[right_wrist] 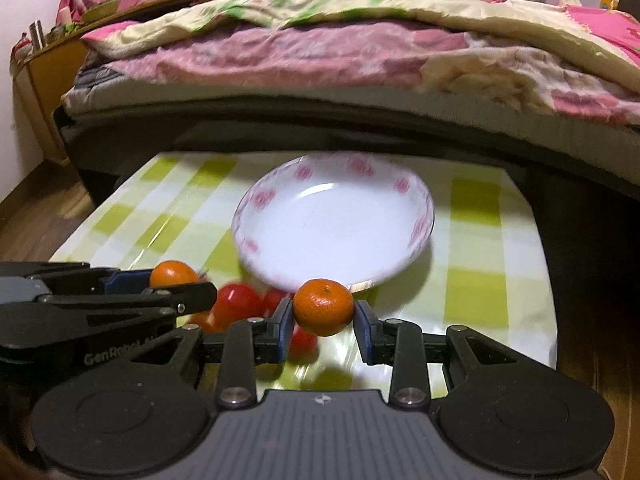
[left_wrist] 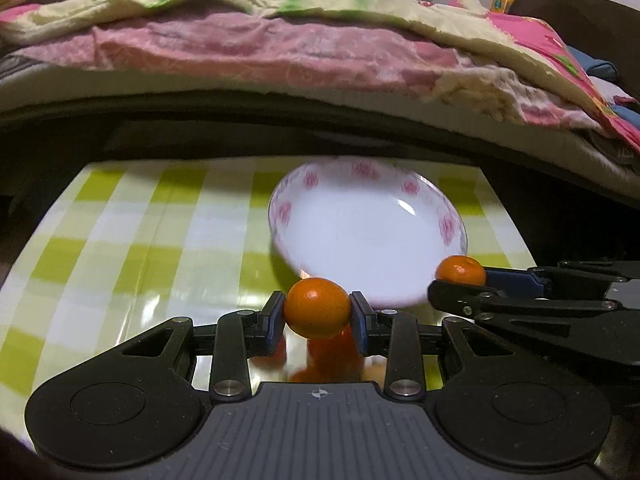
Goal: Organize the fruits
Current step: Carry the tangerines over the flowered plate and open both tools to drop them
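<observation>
My left gripper (left_wrist: pixel 317 313) is shut on an orange tangerine (left_wrist: pixel 317 307), held above the checked tablecloth just in front of the white floral plate (left_wrist: pixel 452 224). In the right wrist view my right gripper (right_wrist: pixel 324 314) is shut on a second tangerine (right_wrist: pixel 324 306), also at the plate's (right_wrist: pixel 260 200) near rim. Each gripper shows in the other's view: the right gripper (left_wrist: pixel 460 280) with its tangerine (left_wrist: pixel 461 270) at the right, the left gripper (right_wrist: pixel 176 280) with its tangerine (right_wrist: pixel 173 273) at the left. Red fruits (right_wrist: pixel 236 304) lie on the cloth under the grippers, partly hidden.
The small table with the green and white checked cloth (right_wrist: pixel 500 280) stands against a bed with a pink and cream quilt (right_wrist: pixel 360 48). Blurred orange fruit (left_wrist: pixel 332 360) lies below the left gripper. A wooden cabinet (right_wrist: pixel 44 76) stands at the far left; wooden floor lies beside the table.
</observation>
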